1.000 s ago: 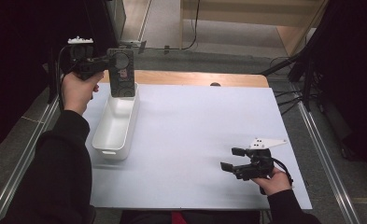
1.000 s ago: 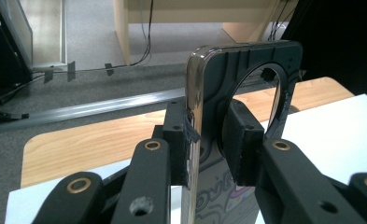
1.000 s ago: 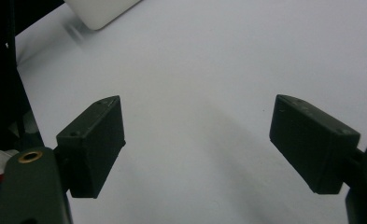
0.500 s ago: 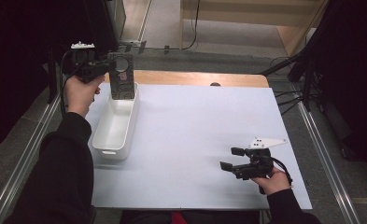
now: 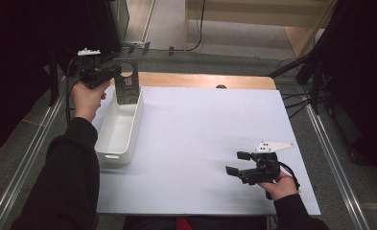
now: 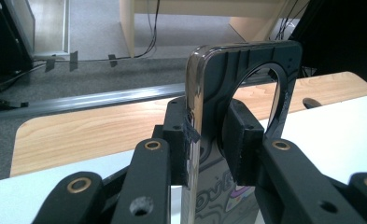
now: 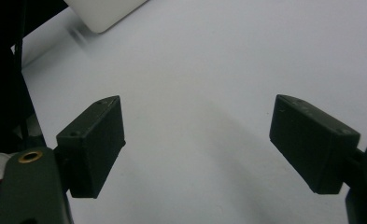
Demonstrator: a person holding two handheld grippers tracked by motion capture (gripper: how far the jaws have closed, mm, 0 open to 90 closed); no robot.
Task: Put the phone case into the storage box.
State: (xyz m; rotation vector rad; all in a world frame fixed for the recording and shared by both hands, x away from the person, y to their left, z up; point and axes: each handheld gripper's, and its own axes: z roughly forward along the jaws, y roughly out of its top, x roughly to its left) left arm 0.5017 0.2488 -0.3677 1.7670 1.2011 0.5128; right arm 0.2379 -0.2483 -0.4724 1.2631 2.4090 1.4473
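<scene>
A dark phone case (image 5: 127, 86) with a large round cutout near its top hangs upright over the far end of a white tray (image 5: 114, 139). My left gripper (image 5: 110, 73) is shut on the case's upper part. In the left gripper view the pads (image 6: 244, 140) clamp the case (image 6: 246, 60) from both sides, just below the cutout. Printed lettering shows lower on the case. My right gripper (image 5: 237, 163) rests low over the white table near the front right, open, with nothing between its fingers (image 7: 95, 144).
The white table top (image 5: 210, 124) ends in a wooden strip (image 5: 200, 80) at the far edge. Metal rails run along both sides of the table. A corner of the tray (image 7: 106, 11) appears at the top of the right gripper view.
My left gripper has come down slightly with the phone case, closer to the tray's far end. The right gripper has stayed put.
</scene>
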